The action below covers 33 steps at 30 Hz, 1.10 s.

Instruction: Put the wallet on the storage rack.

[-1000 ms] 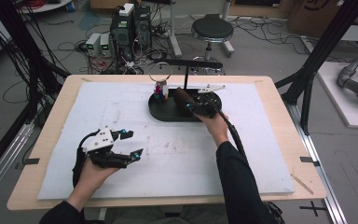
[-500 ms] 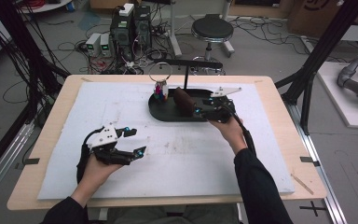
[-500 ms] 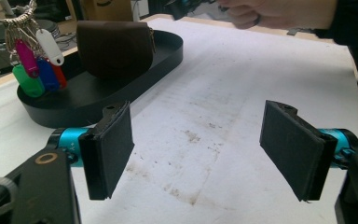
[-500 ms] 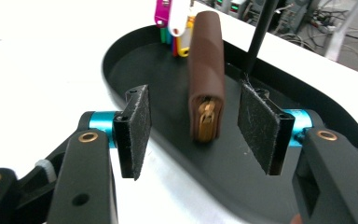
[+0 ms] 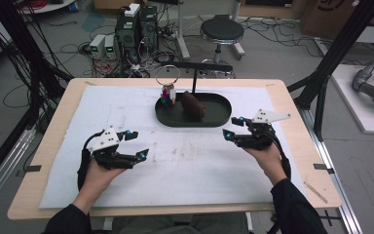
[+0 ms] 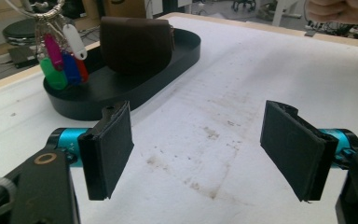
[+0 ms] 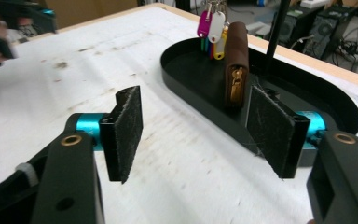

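Pouch: brown zipped pouch (image 5: 194, 105) stands in the black oval tray (image 5: 221, 117) at the desk's far middle.
Keys: ring with coloured tags (image 5: 167, 95), beside the pouch; no writing readable.
Right gripper (image 5: 233, 128): jaws wide, just been opening, nothing between them, near the tray's right end.
Left gripper (image 5: 137, 145): jaws wide, empty, over the white mat (image 5: 185, 161).

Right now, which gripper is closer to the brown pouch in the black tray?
Right. The right gripper is open just off the black tray, right of the brown pouch. The left gripper is open farther away, near-left.
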Each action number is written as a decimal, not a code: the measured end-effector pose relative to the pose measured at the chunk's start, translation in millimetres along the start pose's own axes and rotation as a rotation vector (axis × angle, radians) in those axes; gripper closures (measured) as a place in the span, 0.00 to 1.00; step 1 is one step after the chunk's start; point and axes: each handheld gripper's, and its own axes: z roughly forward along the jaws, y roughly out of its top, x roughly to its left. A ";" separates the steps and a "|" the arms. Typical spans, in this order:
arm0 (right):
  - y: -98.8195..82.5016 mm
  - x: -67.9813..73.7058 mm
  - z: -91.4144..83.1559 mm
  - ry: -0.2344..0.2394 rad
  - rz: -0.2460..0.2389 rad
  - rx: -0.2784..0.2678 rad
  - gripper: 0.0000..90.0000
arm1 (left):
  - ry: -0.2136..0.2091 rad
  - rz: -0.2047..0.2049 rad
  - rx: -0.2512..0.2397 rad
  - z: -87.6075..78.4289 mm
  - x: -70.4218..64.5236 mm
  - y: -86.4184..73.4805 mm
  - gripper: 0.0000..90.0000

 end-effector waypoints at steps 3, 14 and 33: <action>-10.4 1.7 -11.4 0.005 0.006 -0.013 0.35 | 0.010 -0.010 0.003 -1.4 2.2 -1.5 0.27; -35.1 -3.7 -37.0 -0.013 0.039 -0.053 0.29 | 0.052 -0.035 0.012 -7.2 10.2 -7.8 0.24; -39.6 -9.2 -28.2 -0.017 0.045 -0.016 0.26 | 0.067 -0.041 0.016 -12.6 13.1 -13.1 0.23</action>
